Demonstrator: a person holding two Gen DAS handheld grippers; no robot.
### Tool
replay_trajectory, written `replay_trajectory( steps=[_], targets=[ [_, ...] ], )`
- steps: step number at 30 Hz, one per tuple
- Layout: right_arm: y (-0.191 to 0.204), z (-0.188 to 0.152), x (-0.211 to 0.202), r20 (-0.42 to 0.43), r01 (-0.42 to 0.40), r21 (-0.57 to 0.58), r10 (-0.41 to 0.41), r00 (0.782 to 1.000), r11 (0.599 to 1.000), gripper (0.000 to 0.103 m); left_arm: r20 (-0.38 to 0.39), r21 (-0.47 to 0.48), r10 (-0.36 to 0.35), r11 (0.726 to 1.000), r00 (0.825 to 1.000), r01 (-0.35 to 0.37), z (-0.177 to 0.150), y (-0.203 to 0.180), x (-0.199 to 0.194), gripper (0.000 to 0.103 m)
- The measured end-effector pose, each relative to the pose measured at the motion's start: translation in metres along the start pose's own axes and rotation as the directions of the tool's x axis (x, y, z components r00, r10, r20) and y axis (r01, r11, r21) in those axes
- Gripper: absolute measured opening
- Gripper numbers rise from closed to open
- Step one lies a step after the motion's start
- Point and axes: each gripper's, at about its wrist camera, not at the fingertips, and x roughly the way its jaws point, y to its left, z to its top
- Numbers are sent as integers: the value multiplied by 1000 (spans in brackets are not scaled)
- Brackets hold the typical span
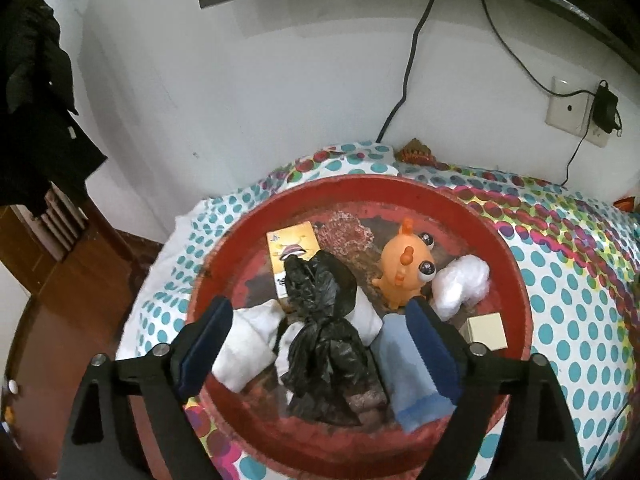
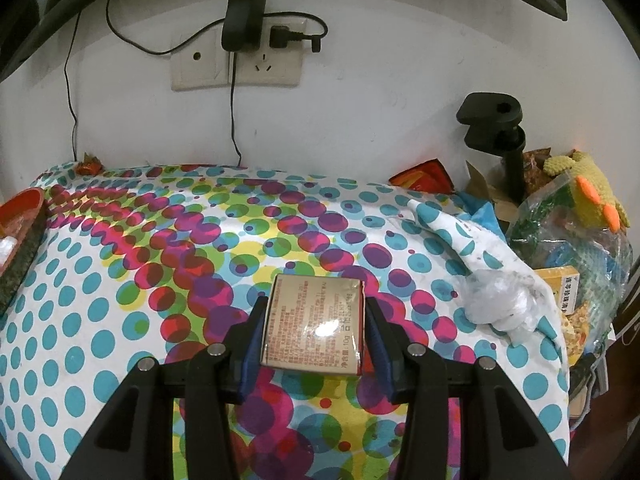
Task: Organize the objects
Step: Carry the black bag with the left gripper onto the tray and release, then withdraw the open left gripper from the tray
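White wall (image 2: pixel 360 92) at the far side, a socket plate (image 2: pixel 236 60) on it with a black adapter (image 2: pixel 245 20) plugged in, cables hanging. Dotted cloth (image 2: pixel 120 280) covers the surface. Wooden floor (image 1: pixel 60 320) down left, dark garment (image 1: pixel 36 112) hanging there.

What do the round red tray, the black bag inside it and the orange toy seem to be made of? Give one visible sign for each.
Red tray: probably painted metal or wood; the glossy red coat is worn off in brown patches.
Black bag: thin plastic film; it is crinkled, shiny and knotted.
Orange toy: likely soft rubber or vinyl; smooth, matte, moulded in rounded shapes with bulging glossy eyes.
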Motion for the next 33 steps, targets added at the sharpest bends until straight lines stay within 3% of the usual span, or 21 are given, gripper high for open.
replay_trajectory(
  steps=[6,13,18,29,33],
  targets=[
    [16,2,-10,-3,-38,-2,38,999,999,46,40,-35,-10,999,999,11,-9,5,-20,97],
    [66,21,-33,20,-111,-49,112,993,993,46,37,-57,-35,998,999,37,-29,7,-26,100],
    [114,38,-53,27,-192,-89,195,980,977,46,39,-66,-14,998,999,16,-43,14,-29,101],
    [262,67,-90,-15,-407,-221,414,910,886,46,21,-68,71,995,997,-69,-67,34,-29,101],
    [305,67,-95,-34,-447,-255,454,890,857,46,20,-61,75,995,997,-73,-67,38,-28,101]
  ],
)
